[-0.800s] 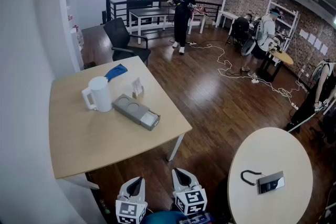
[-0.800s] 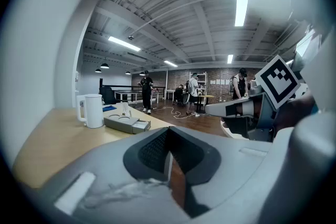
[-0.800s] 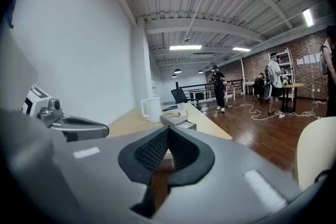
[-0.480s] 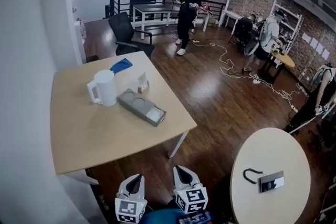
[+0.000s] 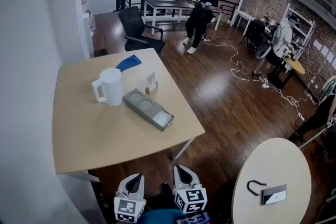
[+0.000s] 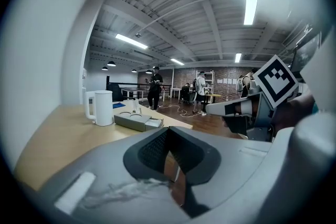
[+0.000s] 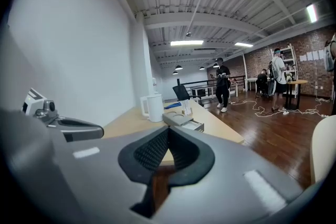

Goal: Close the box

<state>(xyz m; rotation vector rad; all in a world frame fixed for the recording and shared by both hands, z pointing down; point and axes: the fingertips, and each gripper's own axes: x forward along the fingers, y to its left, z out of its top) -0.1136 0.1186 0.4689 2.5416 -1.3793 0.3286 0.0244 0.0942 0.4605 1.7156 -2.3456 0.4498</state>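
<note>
A long grey box (image 5: 144,106) lies on the wooden table (image 5: 89,139), with its inner tray (image 5: 164,121) slid partly out at the near right end. The same box shows far ahead in the left gripper view (image 6: 135,121) and in the right gripper view (image 7: 181,119). My left gripper (image 5: 134,184) and right gripper (image 5: 181,176) hang side by side below the table's near edge, well short of the box. Both are shut with nothing in them: the left gripper (image 6: 168,136) and the right gripper (image 7: 168,136) have their jaws pressed together.
A white jug (image 5: 110,86) stands just left of the box, with a blue cloth (image 5: 129,63) and a small card stand (image 5: 151,83) behind. A black chair (image 5: 137,29) is past the table. A round table (image 5: 273,165) with a phone is at right. People stand farther back.
The head view has shifted, so the table and box sit a little farther right and higher in frame. Both grippers stay shut at the bottom.
</note>
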